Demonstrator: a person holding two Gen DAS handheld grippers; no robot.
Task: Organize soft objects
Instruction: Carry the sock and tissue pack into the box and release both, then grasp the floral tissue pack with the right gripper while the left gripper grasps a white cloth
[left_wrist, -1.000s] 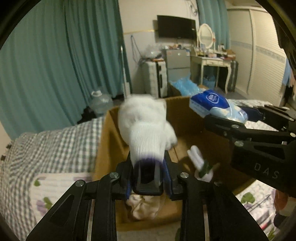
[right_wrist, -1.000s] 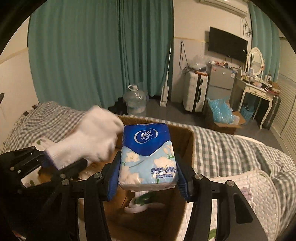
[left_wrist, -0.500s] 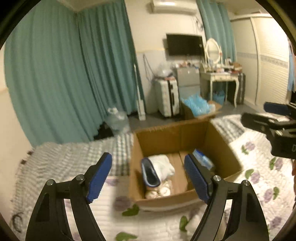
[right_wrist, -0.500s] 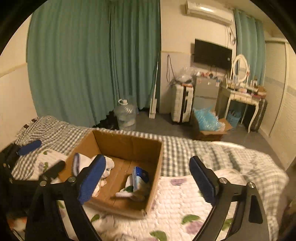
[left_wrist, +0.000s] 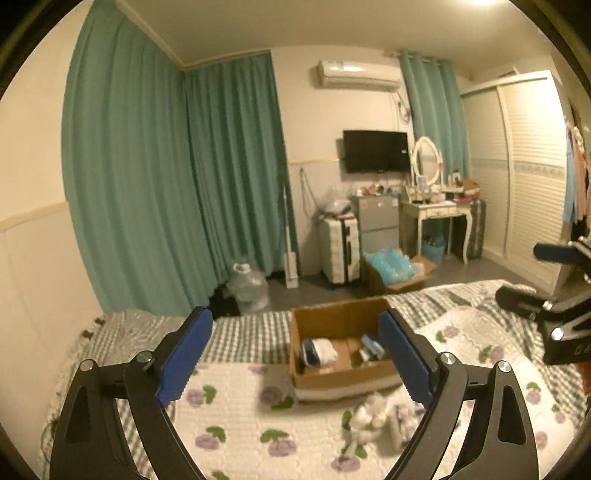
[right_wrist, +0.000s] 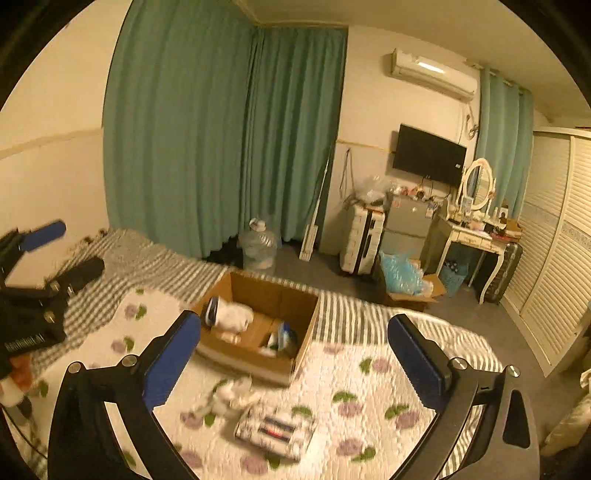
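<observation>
While the cardboard box (left_wrist: 343, 376) holds a white glove (left_wrist: 325, 350), both grippers gape empty.

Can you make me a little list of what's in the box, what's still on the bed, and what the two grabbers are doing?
box: cardboard box, open, on the bed quilt
in the box: white glove at one side, blue tissue pack at the other
still on the bed: white soft toy and a patterned tissue pack, in front of the box
left gripper: open, empty
right gripper: open, empty
</observation>
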